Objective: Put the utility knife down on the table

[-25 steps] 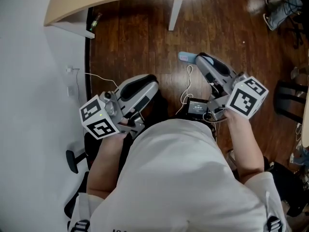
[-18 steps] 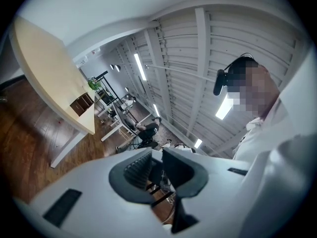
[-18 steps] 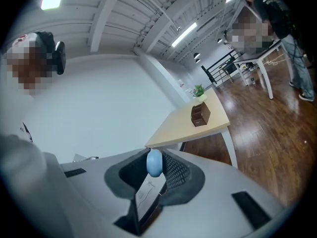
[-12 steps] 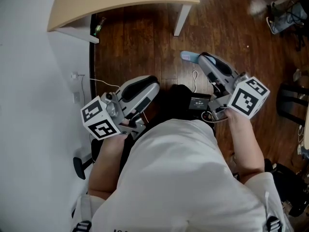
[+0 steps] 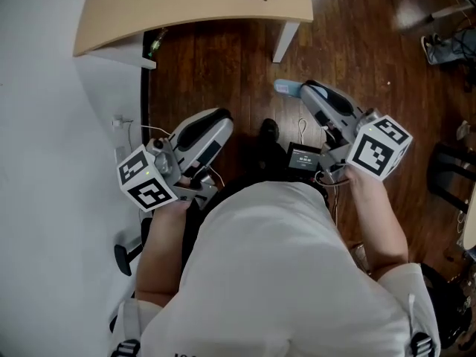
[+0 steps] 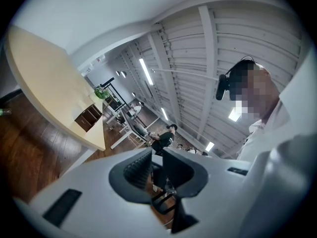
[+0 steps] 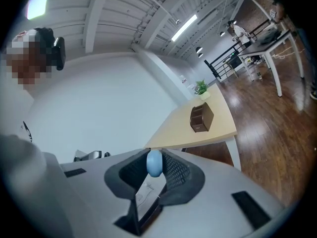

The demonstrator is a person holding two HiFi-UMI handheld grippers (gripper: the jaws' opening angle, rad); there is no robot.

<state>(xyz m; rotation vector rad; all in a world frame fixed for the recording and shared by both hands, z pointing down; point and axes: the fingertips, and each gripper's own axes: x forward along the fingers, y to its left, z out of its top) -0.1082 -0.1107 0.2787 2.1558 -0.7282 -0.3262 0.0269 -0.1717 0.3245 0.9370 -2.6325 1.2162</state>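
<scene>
Here the blue utility knife [image 7: 154, 163] sits pinched between the right gripper [image 5: 303, 89] fingers [image 7: 176, 171], left gripper [image 6: 157, 158] fingers slightly apart

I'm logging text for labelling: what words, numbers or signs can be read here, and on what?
Screen of the small black device: pale characters, too small to read.
The two marker cubes, left and right: black-and-white square patterns only, no words.
Nothing else is readable.
</scene>
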